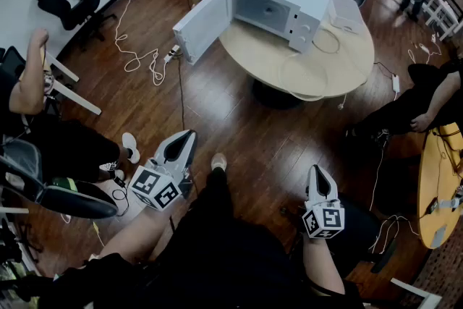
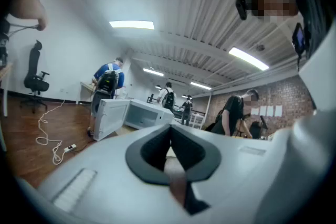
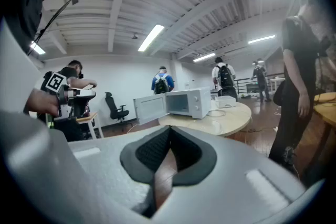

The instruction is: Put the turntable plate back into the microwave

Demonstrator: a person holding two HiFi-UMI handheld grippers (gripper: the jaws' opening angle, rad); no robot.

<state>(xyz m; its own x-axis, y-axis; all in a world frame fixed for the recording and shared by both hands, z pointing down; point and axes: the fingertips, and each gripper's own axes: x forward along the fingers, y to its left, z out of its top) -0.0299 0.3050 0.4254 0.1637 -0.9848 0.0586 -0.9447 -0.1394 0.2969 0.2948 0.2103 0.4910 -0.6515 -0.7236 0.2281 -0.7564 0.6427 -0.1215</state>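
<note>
The white microwave (image 1: 278, 7) stands on a round wooden table (image 1: 347, 65), its door (image 1: 205, 22) swung open to the left and its cavity bare. A clear glass turntable plate (image 1: 304, 76) lies flat on the table's near side, and a thin ring (image 1: 325, 40) lies beside the oven. My left gripper (image 1: 189, 134) and right gripper (image 1: 319, 170) hover low over the floor, well short of the table. Both point toward the microwave (image 2: 131, 113) (image 3: 181, 104). Each has its jaws together with nothing between them.
A white box (image 1: 346, 13) sits on the table right of the microwave. A white cable and power strip (image 1: 145, 61) trail over the wooden floor at left. People sit at the left (image 1: 43, 127) and right (image 1: 427, 94). A second yellow table (image 1: 438, 192) stands at right.
</note>
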